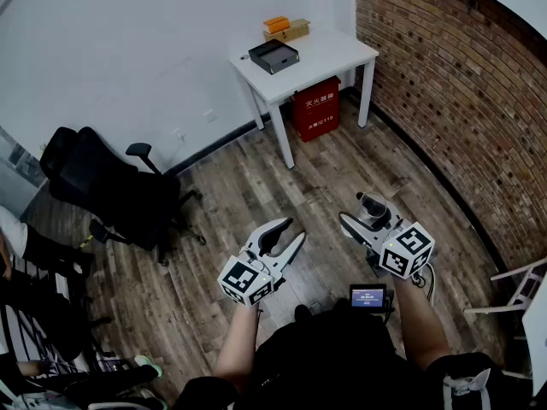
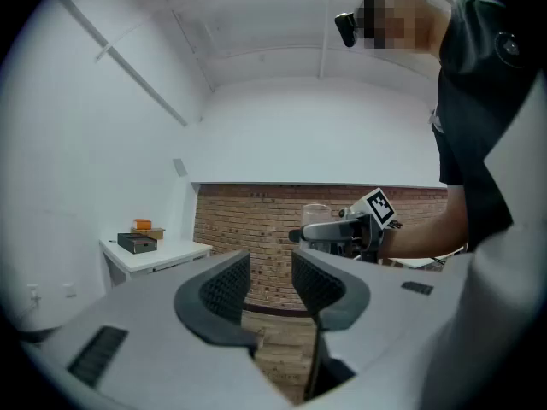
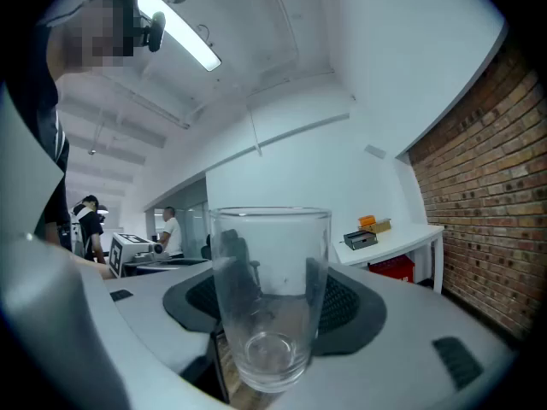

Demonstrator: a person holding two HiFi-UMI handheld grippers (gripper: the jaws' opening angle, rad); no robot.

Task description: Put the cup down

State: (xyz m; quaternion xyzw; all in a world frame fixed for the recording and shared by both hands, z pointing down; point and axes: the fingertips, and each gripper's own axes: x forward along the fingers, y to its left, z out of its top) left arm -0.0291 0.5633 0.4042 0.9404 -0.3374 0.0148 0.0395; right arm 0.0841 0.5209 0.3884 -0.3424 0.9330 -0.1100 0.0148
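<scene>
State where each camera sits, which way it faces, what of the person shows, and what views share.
Head view: on the head, looking steeply down at the floor; shows both forearms, the open left gripper, the right gripper clamping the cup.
Left gripper view: on the left gripper, facing along its empty jaws toward the brick wall; shows the right forearm and torso.
Right gripper view: on the right gripper, facing the clamped cup; shows the dark-clad torso.
Shared: all three show the white table.
</scene>
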